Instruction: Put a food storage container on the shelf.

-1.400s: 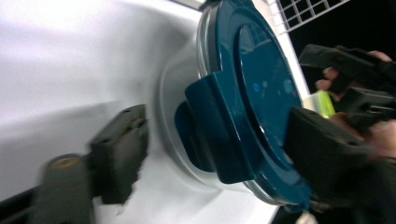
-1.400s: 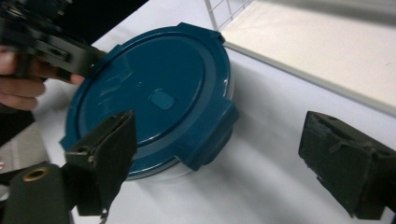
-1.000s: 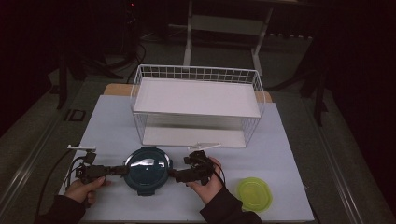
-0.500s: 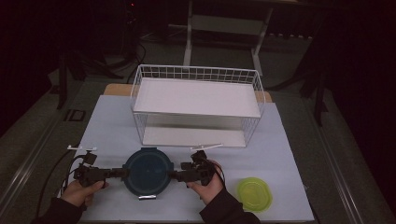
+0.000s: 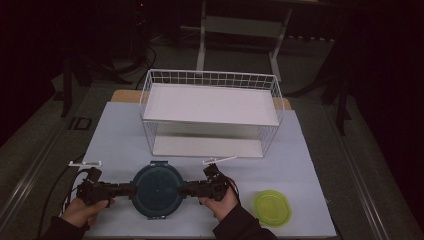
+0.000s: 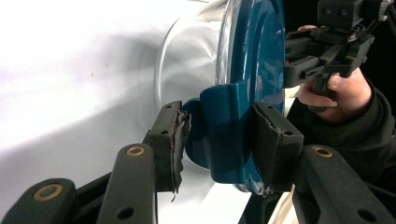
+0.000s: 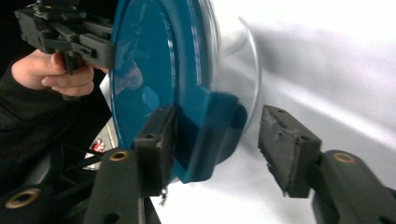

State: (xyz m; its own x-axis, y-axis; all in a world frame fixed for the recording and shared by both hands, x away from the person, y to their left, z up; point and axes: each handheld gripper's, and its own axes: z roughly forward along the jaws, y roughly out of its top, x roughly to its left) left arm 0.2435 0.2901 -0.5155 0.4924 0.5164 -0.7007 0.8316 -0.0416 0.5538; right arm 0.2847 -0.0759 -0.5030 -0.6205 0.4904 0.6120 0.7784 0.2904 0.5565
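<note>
The left tongs (image 6: 219, 140) clamp a side latch of the blue-lidded bowl (image 5: 157, 189); the right tongs (image 7: 217, 149), just closing, straddle the opposite latch, one pad apart.

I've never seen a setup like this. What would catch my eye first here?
Probably the round container with the dark blue lid at the near edge of the table, with a hand-held gripper at each side: the left gripper clamps a lid clasp, while the right gripper has just been closing around the opposite clasp, one pad not yet touching. Behind stands a white wire basket, and a yellow-green lid lies at the right.
</note>
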